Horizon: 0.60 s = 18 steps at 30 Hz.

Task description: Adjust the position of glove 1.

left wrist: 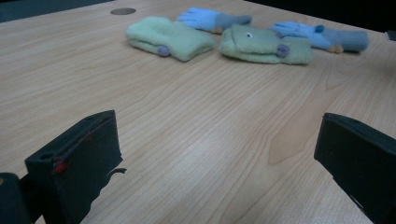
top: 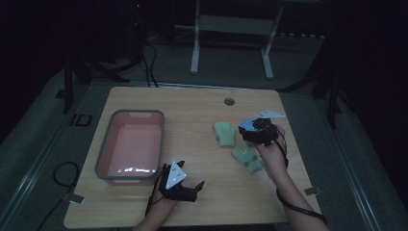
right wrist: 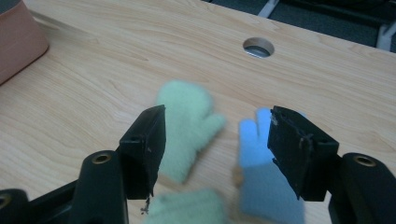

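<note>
Two pale green mittens and two blue gloves lie on the right half of the wooden table. One green mitten [top: 224, 133] [left wrist: 168, 38] [right wrist: 187, 126] lies flat, thumb out. The second green mitten [top: 246, 156] [left wrist: 264, 44] lies nearer the person. A blue glove [right wrist: 261, 177] [left wrist: 210, 18] sits just right of the first mitten, and the other blue glove [left wrist: 322, 37] lies further along. My right gripper [top: 249, 131] [right wrist: 217, 140] hovers open over the first mitten and the blue glove, its pads pressing on nothing. Near the table's front edge, my left gripper [top: 192, 188] [left wrist: 219, 154] rests open and empty.
A pink bin with a grey rim [top: 107, 144] [right wrist: 18, 42] stands on the left half of the table, with nothing inside that I can see. A round cable hole [top: 229, 101] [right wrist: 258, 47] sits near the far edge. Bare wood lies between the bin and the mittens.
</note>
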Motion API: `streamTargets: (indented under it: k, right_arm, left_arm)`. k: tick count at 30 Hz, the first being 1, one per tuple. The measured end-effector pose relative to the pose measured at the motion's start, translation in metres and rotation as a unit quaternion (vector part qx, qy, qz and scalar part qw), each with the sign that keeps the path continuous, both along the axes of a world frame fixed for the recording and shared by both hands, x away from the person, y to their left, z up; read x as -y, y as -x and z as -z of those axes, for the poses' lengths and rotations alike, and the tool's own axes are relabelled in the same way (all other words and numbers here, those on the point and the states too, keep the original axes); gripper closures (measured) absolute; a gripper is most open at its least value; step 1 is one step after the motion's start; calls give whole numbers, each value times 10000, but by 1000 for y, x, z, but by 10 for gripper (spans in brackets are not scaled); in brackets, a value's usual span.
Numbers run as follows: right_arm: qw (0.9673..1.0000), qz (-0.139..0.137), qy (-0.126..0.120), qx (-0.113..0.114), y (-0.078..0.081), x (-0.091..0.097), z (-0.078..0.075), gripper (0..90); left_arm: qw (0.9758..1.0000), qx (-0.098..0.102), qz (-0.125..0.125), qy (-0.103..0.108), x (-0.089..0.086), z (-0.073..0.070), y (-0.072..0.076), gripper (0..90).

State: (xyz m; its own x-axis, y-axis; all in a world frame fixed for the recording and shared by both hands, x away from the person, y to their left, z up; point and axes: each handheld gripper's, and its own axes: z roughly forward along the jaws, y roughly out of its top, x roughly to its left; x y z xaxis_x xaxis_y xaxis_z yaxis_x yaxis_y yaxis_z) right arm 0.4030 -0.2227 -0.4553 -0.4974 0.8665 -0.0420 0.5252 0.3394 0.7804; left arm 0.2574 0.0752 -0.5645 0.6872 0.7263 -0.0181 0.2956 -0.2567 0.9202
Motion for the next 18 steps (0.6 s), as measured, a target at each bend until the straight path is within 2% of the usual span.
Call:
streamTargets:
  k: [7, 18]
  right_arm:
    - [9995, -115, 275, -91, -14, -21, 9, 389]
    - [9987, -122, 333, -356, -33, -42, 28, 400]
  left_arm:
    - [10000, 16, 6, -9, 0, 0, 0, 8]
    - [10000, 21, 32, -5, 0, 0, 0, 8]
